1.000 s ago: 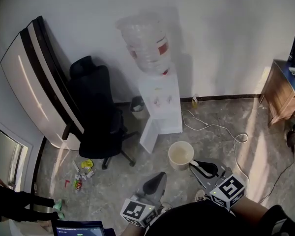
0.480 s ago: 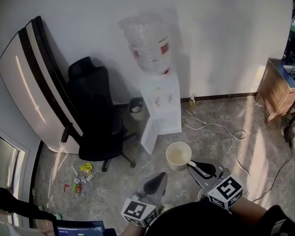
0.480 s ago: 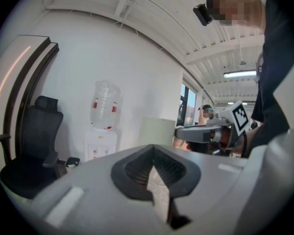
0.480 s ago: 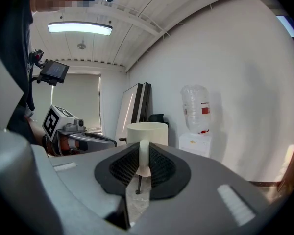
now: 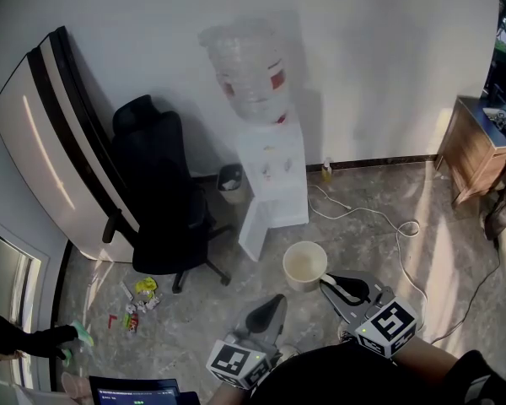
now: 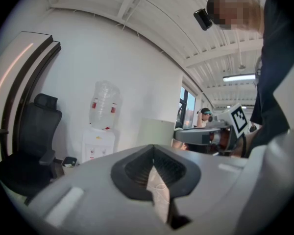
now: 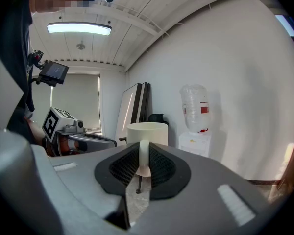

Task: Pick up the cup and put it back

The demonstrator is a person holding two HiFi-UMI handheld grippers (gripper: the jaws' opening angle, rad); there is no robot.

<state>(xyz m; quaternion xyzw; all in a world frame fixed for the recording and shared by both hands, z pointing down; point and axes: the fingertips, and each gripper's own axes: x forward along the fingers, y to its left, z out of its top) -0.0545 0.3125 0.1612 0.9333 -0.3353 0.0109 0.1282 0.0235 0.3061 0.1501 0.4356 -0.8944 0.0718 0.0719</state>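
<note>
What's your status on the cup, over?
Right tool shut on the handle of the cream round cup, held aloft. Left tool shut, empty. Nothing between cup and white water dispenser.

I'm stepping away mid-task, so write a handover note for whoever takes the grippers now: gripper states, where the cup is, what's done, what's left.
Right gripper: shut on the handle of the cup, which is upright and held above the floor.
Left gripper: shut, nothing in it, held level beside the right one.
Ahead: the dispenser against the wall.
Done: cup picked up.
Left: put it back. The spot it came from can't be told from these views.
</note>
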